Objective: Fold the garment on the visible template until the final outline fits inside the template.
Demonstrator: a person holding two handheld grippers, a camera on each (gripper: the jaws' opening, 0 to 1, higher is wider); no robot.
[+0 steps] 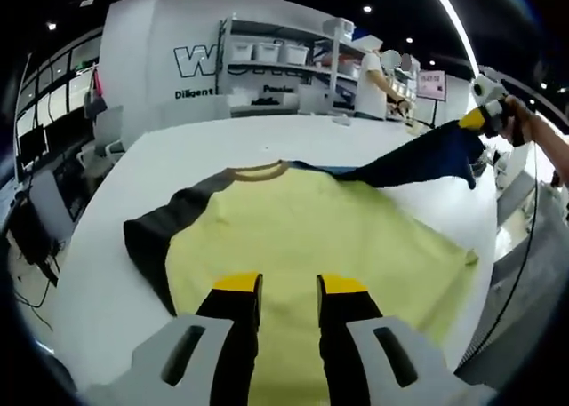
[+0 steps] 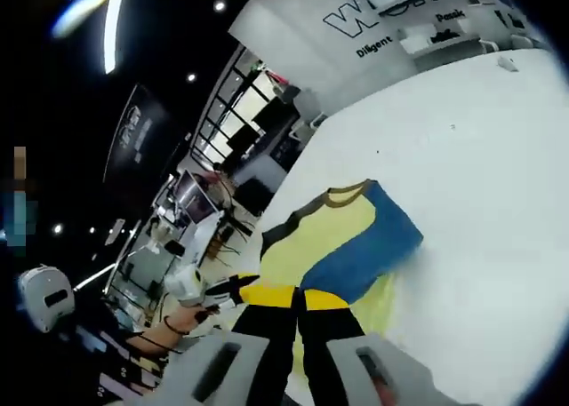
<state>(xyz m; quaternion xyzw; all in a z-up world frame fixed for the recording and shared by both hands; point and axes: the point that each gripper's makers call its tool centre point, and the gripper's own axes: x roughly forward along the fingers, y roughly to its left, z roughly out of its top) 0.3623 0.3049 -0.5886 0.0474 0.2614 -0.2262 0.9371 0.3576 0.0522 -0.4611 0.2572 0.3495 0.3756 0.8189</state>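
Left tongs (image 1: 289,286): yellow-tipped black jaws spread, nothing between them, hovering over the lower part of the pale yellow fabric t-shirt with dark sleeves (image 1: 311,237). Shirt lies on the white counter (image 1: 178,157), brown-trimmed collar on the far side from these tongs, dark grey sleeve off to their left

Right tongs (image 2: 300,297): jaws pressed together, pinching the blue sleeve (image 2: 369,246) side of the shirt and pulling it off the counter. In the left gripper view those tongs (image 1: 484,117) sit far upper right, held by a person's hand (image 1: 524,126), with the dark blue fabric (image 1: 418,162) stretched taut from the shirt body up to them

In the right gripper view the shirt (image 2: 307,237) runs ahead of the jaws, blue panel lying over the yellow body, collar at the far end; the left tongs (image 2: 236,290) come in just left of the right jaws

Background: white shelving with storage bins (image 1: 284,59) beyond the counter, a person in a white top (image 1: 373,82) standing by it
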